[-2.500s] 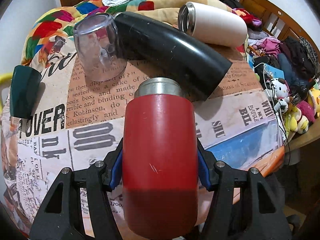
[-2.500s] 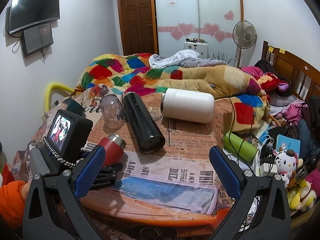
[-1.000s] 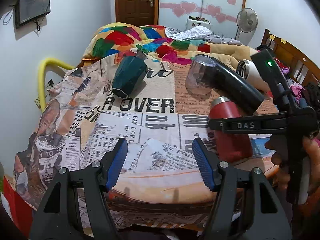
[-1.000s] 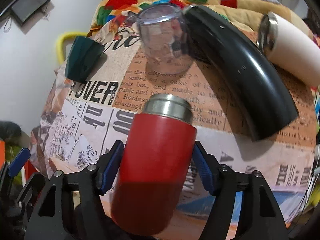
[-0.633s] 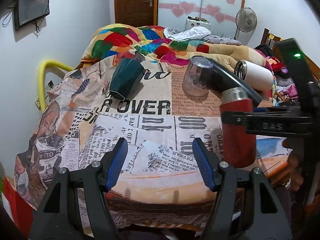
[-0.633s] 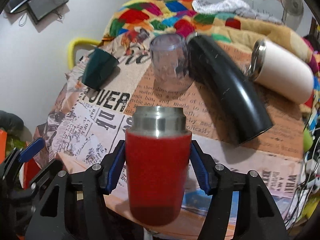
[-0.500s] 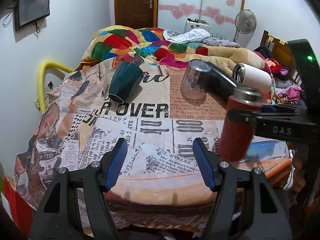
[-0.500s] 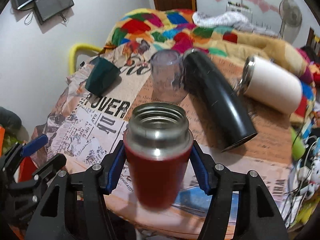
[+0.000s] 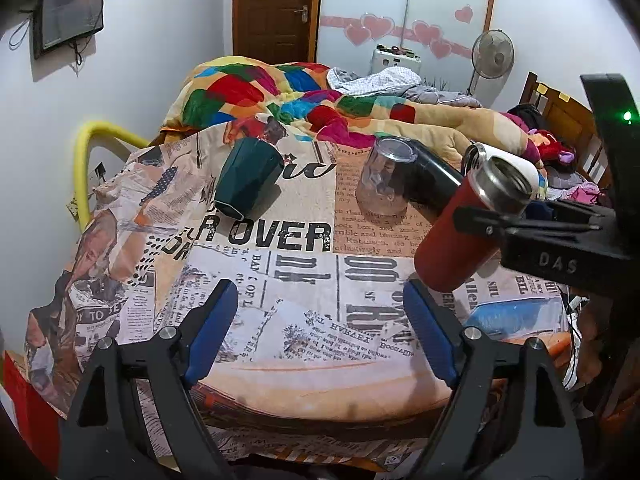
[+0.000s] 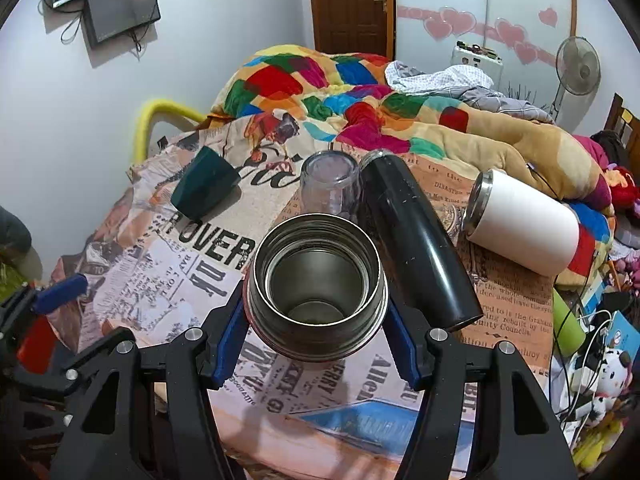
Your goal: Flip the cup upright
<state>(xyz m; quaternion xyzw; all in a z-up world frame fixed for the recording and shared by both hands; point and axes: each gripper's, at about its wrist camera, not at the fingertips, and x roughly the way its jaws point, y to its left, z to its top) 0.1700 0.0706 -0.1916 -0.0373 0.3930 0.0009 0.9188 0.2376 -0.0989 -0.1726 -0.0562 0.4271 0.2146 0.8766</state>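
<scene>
Right hand-held gripper [image 10: 318, 340] pinching the red steel-necked cup [image 10: 318, 280], tilted in the air over the near edge of the bench [image 9: 320, 376]!

Left hand-held gripper [image 9: 320, 328] hangs spread wide with nothing between its blue pads. Just beyond the cup lies a long black flask [image 10: 416, 236], an inverted clear glass [image 10: 330, 188] beside it; a white tumbler [image 10: 524, 228] and dark green cup [image 10: 204, 190] lie tipped farther out. The cup's open steel mouth faces up toward the right wrist camera, its red body leaning.
</scene>
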